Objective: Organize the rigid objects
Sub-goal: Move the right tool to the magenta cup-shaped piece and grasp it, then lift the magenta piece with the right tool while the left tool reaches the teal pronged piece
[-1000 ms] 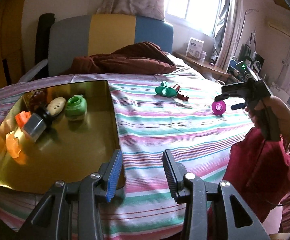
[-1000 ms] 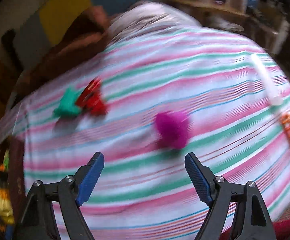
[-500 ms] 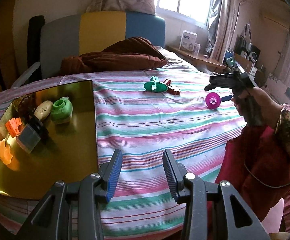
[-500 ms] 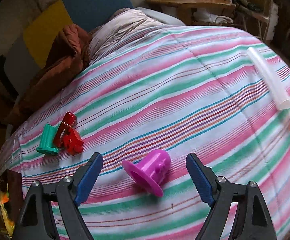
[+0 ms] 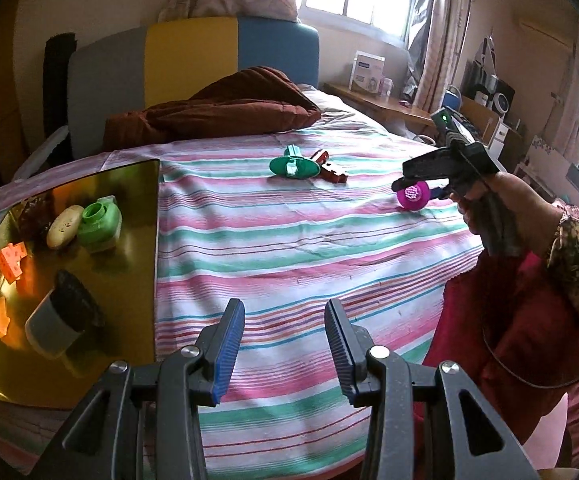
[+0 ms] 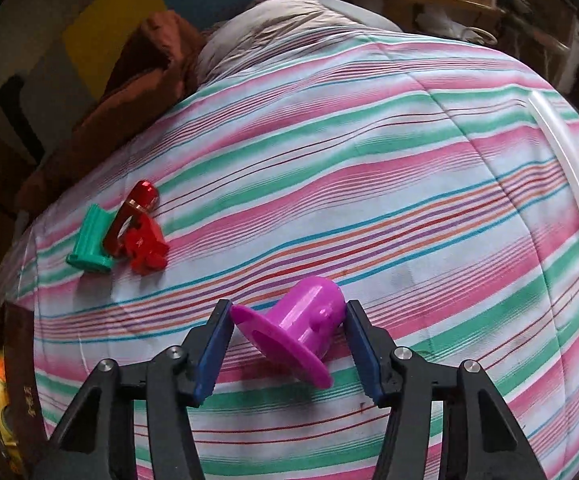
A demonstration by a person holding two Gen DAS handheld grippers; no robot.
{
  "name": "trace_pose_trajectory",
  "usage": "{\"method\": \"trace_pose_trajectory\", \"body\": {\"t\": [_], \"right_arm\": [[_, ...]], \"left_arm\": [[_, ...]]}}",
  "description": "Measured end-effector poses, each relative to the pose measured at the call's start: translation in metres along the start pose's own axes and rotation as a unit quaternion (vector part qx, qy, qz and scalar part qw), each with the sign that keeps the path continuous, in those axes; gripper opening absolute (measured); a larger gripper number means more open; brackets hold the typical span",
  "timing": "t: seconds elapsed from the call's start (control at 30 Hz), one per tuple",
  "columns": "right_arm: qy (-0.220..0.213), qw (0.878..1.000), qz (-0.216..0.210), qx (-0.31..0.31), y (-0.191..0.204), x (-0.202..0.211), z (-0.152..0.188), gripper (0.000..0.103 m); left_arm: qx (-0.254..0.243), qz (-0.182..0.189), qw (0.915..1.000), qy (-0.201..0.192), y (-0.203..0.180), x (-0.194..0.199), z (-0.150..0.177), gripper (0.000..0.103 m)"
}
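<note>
Right wrist view: the right tool (image 6: 287, 344) is closing around the magenta bell-shaped piece (image 6: 303, 334) lying on the striped bed (image 6: 369, 184), pads just meeting it. Next comes lifting it toward the gold tray (image 5: 101, 272); the left tool (image 5: 283, 344) hangs half-spread, empty.

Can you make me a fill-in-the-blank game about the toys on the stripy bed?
1. The right gripper, its jaws closing, has the ____ bell-shaped toy between them.
2. The red toy lies touching a ____ one.
3. The left gripper holds ____.
4. The round green container sits on the shiny ____ tray.

Missing words: purple; green; nothing; gold
</note>
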State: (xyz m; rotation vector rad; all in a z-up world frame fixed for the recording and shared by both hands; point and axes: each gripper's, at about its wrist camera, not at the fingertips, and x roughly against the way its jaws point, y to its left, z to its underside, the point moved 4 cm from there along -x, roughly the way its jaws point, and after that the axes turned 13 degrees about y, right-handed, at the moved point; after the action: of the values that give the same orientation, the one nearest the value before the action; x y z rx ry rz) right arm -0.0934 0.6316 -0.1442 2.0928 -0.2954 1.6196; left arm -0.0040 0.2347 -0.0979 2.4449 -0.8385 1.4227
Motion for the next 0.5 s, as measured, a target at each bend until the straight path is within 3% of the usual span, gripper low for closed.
{"method": "trace_pose_trajectory", "body": {"t": [0.23, 0.5], "right_arm": [[-0.004, 0.999, 0.003, 0.034, 0.011, 0.006, 0.004, 0.057], [-0.013, 0.997, -0.002, 0.072, 0.025, 0.013, 0.010, 0.057]], "left_arm": [[0.003, 0.003, 1.0000, 0.006, -0.003, -0.004, -0.006, 0.042], [0.010, 0.027, 0.9993, 0.025, -0.011, -0.023, -0.053, 0.042]]}}
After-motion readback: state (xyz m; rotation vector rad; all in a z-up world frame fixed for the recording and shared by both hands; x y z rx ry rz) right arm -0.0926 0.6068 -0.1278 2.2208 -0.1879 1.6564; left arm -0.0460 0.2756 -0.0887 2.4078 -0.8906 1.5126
